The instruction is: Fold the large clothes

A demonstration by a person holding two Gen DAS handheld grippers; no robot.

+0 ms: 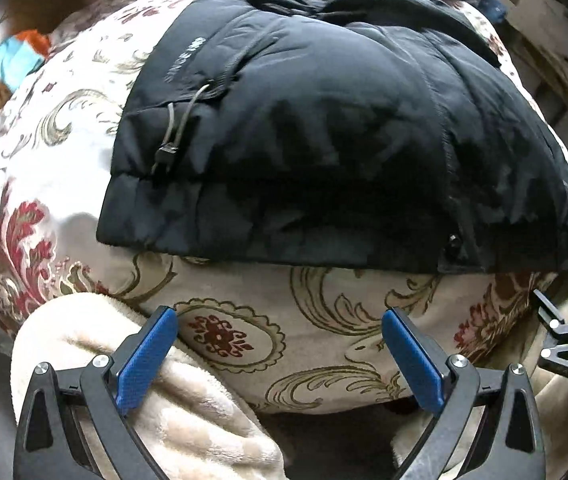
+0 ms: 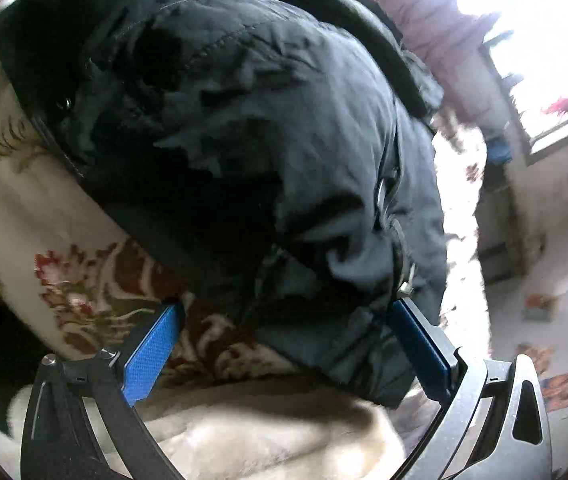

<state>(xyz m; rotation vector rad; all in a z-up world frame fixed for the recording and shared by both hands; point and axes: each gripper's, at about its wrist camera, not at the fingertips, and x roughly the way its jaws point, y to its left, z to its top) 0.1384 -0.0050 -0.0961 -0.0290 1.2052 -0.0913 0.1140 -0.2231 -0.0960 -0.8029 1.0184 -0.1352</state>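
Closest to my left wrist cam is the left gripper (image 1: 279,324), blue pads spread wide and grasping nothing. It hangs just short of the jacket's hem, over the floral bedspread (image 1: 243,344). Its left finger sits right over a fluffy cream blanket (image 1: 187,412) bunched at the near edge of the bed; I can't tell if it actually touches.

On my right wrist cam the right gripper (image 2: 284,316) is released too, jaws wide apart, but here the near corner of the black puffer jacket (image 2: 243,140) pokes in between the pads. The right pad looks to be against the fabric, the left pad stands clear of it over the bedspread. So nothing is clamped yet. More cream blanket lies under this gripper, nearer than the jacket.

The jacket (image 1: 324,140) lies on the bedspread, hem toward me, looking folded into a thick bundle. A grey drawstring with a toggle (image 1: 167,152) dangles on its left side, and there's a snap button (image 1: 454,242) near the hem on the right. The right gripper's frame peeks in just right of the jacket hem.

Beyond the jacket on the right, a bright window (image 2: 532,40).
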